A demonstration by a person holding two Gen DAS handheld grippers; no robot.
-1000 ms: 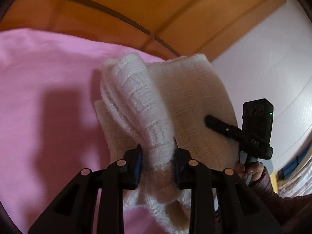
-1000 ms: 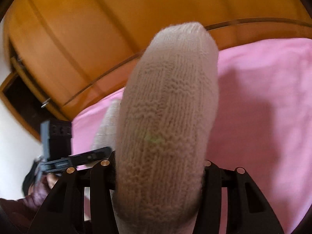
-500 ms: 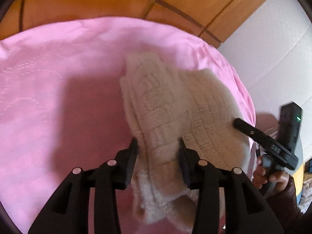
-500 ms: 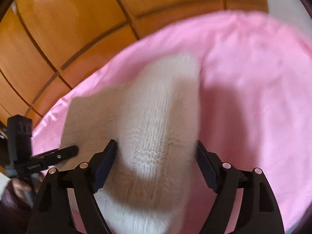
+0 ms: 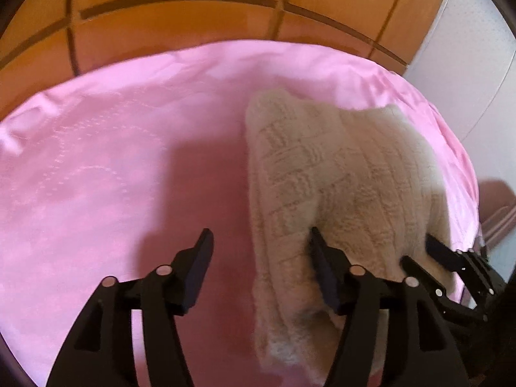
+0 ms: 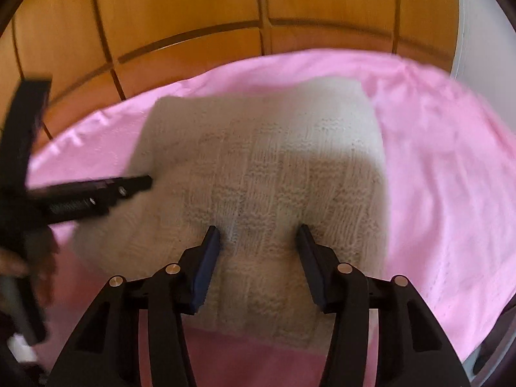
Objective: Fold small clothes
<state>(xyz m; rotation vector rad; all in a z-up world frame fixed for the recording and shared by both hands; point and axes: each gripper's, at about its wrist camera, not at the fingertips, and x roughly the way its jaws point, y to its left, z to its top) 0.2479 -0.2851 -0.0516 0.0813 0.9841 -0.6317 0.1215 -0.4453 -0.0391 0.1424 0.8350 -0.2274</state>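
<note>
A cream knitted garment lies folded on the pink bedsheet; it also shows in the right wrist view. My left gripper is open at the garment's left edge, its right finger over the knit and its left finger over bare sheet. My right gripper is open, its fingers straddling the garment's near edge. The left gripper's finger shows at the garment's left side in the right wrist view. The right gripper's finger shows at the right in the left wrist view.
A wooden panelled headboard stands behind the bed, also in the right wrist view. A white wall is at the right. The sheet's right edge drops off near the garment.
Both grippers have opened and let go of the garment, which has gone down from mid-air and now lies flat on the sheet. Both cameras have tilted down toward the bed.
</note>
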